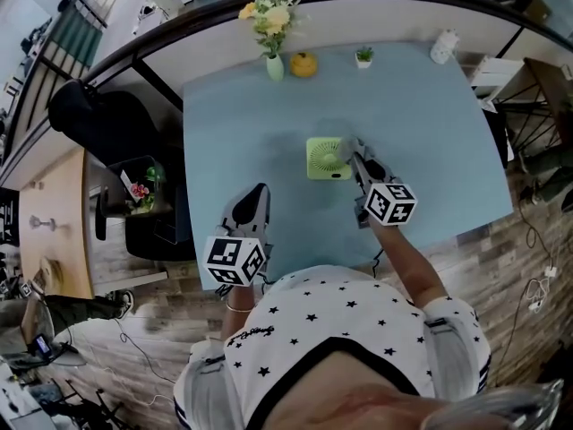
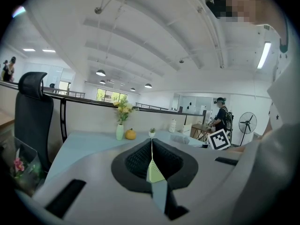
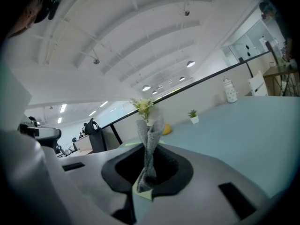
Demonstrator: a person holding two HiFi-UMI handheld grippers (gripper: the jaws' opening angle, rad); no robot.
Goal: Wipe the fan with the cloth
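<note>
A small pale-green fan (image 1: 328,158) lies flat near the middle of the light-blue table (image 1: 430,150). My right gripper (image 1: 357,150) is right next to the fan's right edge and is shut on a grey cloth (image 3: 149,142), which stands up twisted between the jaws in the right gripper view. My left gripper (image 1: 259,193) hovers over the table's near left part, well apart from the fan. Its jaws are pressed together with nothing between them (image 2: 151,150). The fan does not show in the left gripper view.
Along the table's far edge stand a vase of flowers (image 1: 274,61), a small orange object (image 1: 303,64), a tiny potted plant (image 1: 363,56) and a white jar (image 1: 443,47). A black office chair (image 1: 98,119) stands left of the table. A person (image 2: 220,114) stands far off.
</note>
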